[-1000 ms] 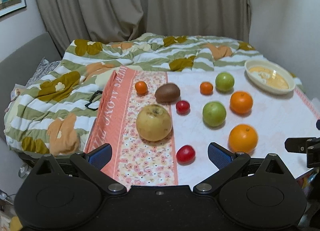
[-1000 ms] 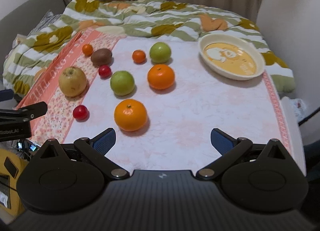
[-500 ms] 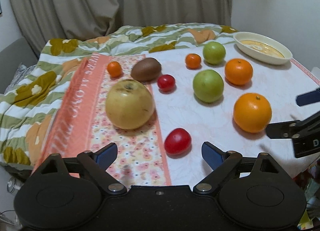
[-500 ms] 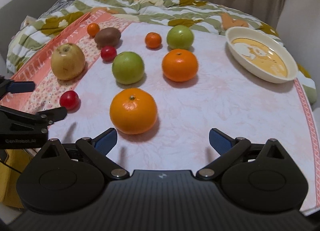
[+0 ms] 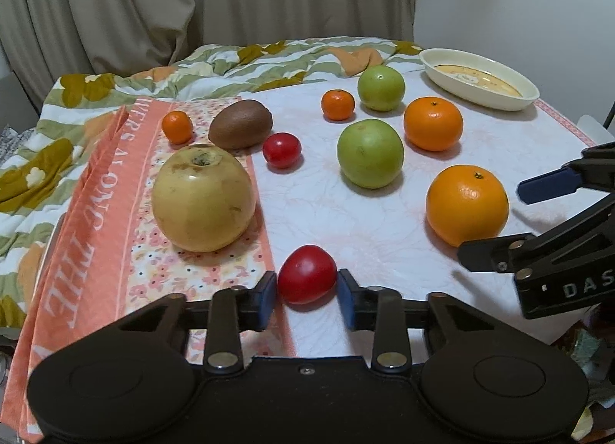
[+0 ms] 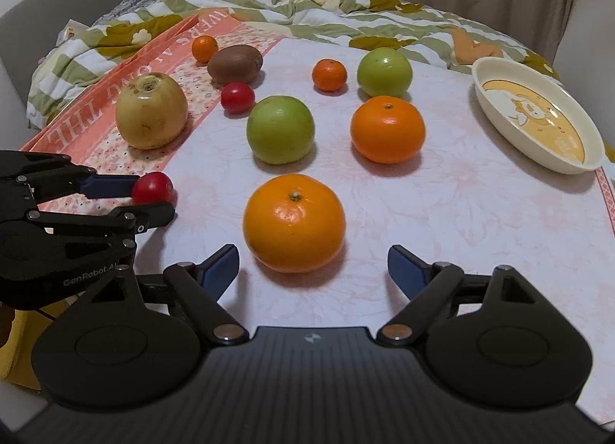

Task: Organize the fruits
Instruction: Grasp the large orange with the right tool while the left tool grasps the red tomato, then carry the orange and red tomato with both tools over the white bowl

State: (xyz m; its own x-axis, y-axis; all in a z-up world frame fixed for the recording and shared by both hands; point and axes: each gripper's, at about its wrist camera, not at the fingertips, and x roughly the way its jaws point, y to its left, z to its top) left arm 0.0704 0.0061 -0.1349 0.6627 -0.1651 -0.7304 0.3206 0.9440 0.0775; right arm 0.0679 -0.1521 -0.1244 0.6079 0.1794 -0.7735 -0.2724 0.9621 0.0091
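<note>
Tomato [image 5: 306,274] half-hidden between left fingers [image 5: 266,296]

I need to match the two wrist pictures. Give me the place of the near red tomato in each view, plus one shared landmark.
Left wrist view: near red tomato, bottom centre, gripped between the left tongs.
Right wrist view: same tomato, left edge, at the tips of the left tongs.
Shared landmark: the big yellow pear, just beyond the tomato.

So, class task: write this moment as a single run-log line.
left gripper: shut on red tomato | right gripper: closing, not touching near orange | dish: empty
</note>
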